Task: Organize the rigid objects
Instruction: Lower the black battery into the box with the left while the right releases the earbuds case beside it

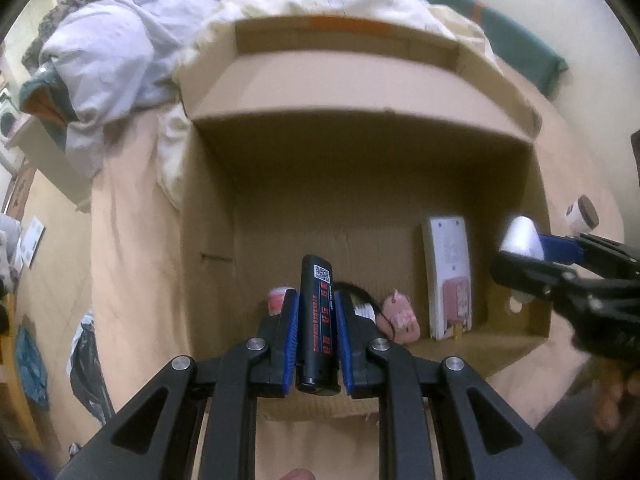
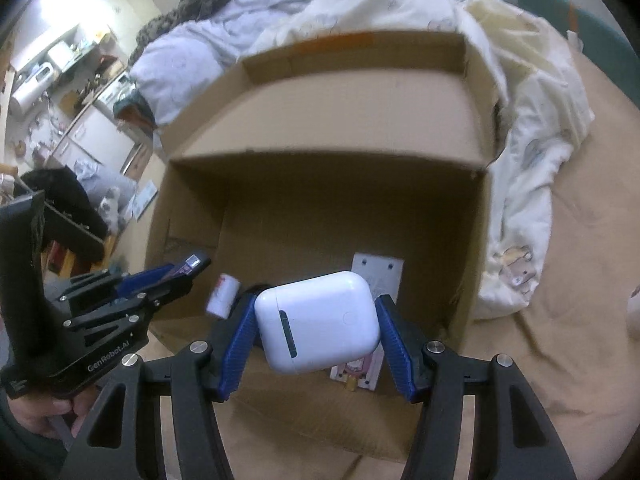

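Observation:
My left gripper [image 1: 317, 304] is shut on a black cylinder with red lettering [image 1: 317, 320] and holds it over the near side of an open cardboard box [image 1: 360, 184]. My right gripper [image 2: 318, 312] is shut on a white earbud case [image 2: 318, 322] over the same box [image 2: 320, 200]. In the box lie a white rectangular device with a pink sticker [image 1: 449, 276], a pink pig toy [image 1: 400, 314] and a small pink-white bottle [image 1: 277, 300]. The right gripper and the case [image 1: 520, 238] also show in the left wrist view; the left gripper [image 2: 176, 276] shows at the left of the right wrist view.
The box stands on a bed with a tan sheet [image 2: 560, 340]. White and pale-blue bedding [image 2: 520, 140] is piled behind and right of it. A small white jar with a brown lid [image 1: 582, 212] lies right of the box. Cluttered shelves and floor [image 2: 60, 100] lie at the left.

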`<state>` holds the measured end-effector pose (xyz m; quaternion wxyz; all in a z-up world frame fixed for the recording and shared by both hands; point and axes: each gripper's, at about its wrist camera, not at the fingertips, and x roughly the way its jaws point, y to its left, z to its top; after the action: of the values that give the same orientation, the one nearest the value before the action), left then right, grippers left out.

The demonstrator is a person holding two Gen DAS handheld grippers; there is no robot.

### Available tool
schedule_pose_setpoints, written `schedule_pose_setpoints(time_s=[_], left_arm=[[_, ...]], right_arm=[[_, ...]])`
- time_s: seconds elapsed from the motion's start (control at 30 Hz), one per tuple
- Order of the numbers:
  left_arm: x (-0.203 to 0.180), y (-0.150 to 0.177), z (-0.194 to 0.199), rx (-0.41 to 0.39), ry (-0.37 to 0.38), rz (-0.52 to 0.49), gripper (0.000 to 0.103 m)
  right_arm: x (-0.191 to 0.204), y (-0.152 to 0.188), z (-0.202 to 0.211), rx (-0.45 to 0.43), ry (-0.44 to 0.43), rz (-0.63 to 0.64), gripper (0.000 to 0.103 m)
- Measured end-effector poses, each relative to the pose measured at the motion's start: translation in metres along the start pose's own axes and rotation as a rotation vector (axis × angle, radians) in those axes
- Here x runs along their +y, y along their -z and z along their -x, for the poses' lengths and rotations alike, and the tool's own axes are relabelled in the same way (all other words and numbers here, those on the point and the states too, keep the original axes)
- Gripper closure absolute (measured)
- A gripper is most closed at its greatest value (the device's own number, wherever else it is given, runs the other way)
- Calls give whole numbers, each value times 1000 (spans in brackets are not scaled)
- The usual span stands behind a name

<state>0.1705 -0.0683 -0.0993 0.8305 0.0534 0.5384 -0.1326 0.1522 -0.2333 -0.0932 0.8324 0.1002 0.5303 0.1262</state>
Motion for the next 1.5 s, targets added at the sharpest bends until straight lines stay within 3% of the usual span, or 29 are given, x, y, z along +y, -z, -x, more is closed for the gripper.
schedule_pose_setpoints(time_s=[0.17, 0.43, 0.83, 0.87, 0.9, 0.93, 1.0, 1.13, 1.2, 1.5], left_arm=[[-8, 5, -14, 35, -28, -35, 87], [-1, 12, -33, 109, -47, -6, 87], [-3, 11, -29, 93, -40, -33, 86], [-6, 12, -28, 87, -47, -44, 83], [-7, 12, -26, 85, -47, -47, 70], [-8, 12, -25, 81, -41, -45, 45], [-10, 12, -21, 75, -19, -32, 21], [-11, 9, -18, 73, -21, -22, 21], [-9, 6, -14, 57, -25, -10, 20], [-5, 8, 18, -34, -47, 9, 20]], right_arm=[[6, 7, -16, 56, 18, 24, 40], [9, 11, -32, 113, 33, 12, 40], [3, 14, -28, 107, 19, -9, 40], [3, 13, -28, 106, 15, -9, 39], [3, 12, -26, 102, 10, -10, 36], [3, 12, -24, 94, 8, -11, 34], [3, 11, -19, 74, 5, -12, 28], [6, 8, -11, 42, 7, 10, 22], [3, 8, -5, 19, 3, 13, 0], [-2, 10, 14, -51, 31, -23, 0]])
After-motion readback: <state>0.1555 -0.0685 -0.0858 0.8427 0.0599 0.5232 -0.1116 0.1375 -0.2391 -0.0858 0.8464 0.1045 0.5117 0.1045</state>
